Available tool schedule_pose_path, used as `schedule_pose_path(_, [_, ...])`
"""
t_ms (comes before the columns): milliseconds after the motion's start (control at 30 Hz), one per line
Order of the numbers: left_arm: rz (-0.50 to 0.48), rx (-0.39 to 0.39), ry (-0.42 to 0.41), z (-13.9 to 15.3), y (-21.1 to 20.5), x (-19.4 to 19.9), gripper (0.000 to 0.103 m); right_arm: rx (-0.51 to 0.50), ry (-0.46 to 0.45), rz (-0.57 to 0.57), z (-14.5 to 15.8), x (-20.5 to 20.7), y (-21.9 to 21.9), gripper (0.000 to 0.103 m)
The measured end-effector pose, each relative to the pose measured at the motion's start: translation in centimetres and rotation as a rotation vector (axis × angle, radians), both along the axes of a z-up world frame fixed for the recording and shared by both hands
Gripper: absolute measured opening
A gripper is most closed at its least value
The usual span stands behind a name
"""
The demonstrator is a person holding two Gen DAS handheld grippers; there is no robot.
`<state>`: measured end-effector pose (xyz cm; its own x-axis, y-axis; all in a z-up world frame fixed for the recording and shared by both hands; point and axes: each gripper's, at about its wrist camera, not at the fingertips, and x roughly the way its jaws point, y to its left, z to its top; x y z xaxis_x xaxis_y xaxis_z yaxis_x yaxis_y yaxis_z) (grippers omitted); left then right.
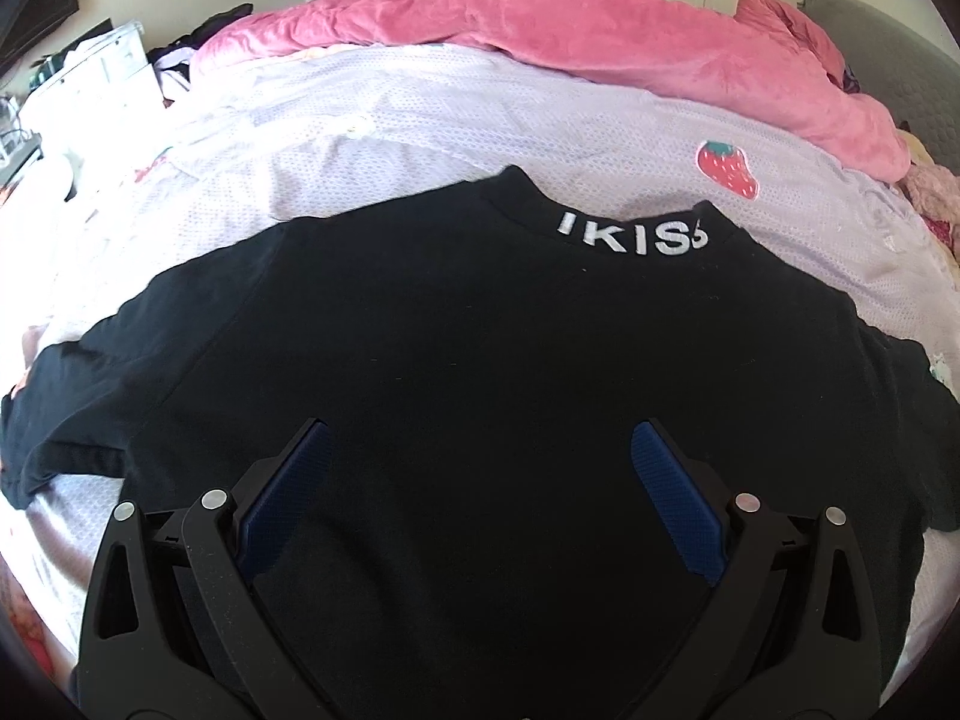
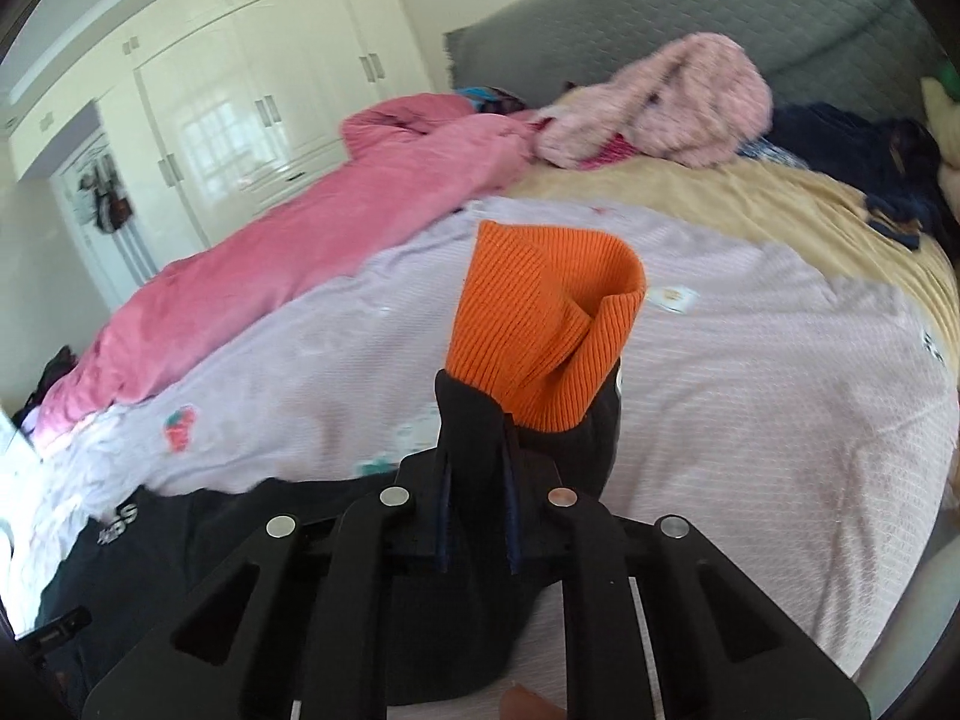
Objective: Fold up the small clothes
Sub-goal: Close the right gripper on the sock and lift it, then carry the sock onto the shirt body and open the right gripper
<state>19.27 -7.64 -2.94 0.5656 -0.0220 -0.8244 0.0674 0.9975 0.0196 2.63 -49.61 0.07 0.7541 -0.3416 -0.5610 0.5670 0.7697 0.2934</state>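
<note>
A small black shirt (image 1: pixel 456 336) with white letters on its collar lies spread flat on the lilac bedspread (image 1: pixel 456 114). My left gripper (image 1: pixel 480 456) is open just above the shirt's lower middle, with its blue pads (image 1: pixel 288 480) wide apart. My right gripper (image 2: pixel 477 456) is shut on the shirt's black sleeve (image 2: pixel 474 420), whose orange ribbed cuff (image 2: pixel 540 324) sticks up beyond the fingertips. The rest of the shirt (image 2: pixel 180 534) lies at lower left in the right wrist view.
A pink quilt (image 1: pixel 600 30) is bunched along the far side of the bed. A fluffy pink garment (image 2: pixel 672 102) and dark clothes (image 2: pixel 864 156) lie by the grey headboard (image 2: pixel 720 12). White wardrobes (image 2: pixel 240 90) stand behind. A cluttered stand (image 1: pixel 90 72) is at left.
</note>
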Motion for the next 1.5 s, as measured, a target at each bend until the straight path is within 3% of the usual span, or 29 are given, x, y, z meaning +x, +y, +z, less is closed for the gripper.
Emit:
schedule_pose_path(433, [0.049, -0.028, -0.036, 1.7, 4.8, -0.8, 0.094, -0.084, -0.035, 0.292, 4.1, 5.1, 11.4, 0.012])
schedule_pose_path(767, [0.113, -0.031, -0.065, 2.1, 9.2, -1.8, 0.094, -0.121, -0.030, 0.461, 4.9, 8.3, 20.4, 0.012])
schedule_pose_path(1500, [0.149, -0.180, -0.065, 3.0, 13.7, -2.6, 0.094, -0.125, 0.067, 0.785, 0.5, 11.1, 35.3, 0.012])
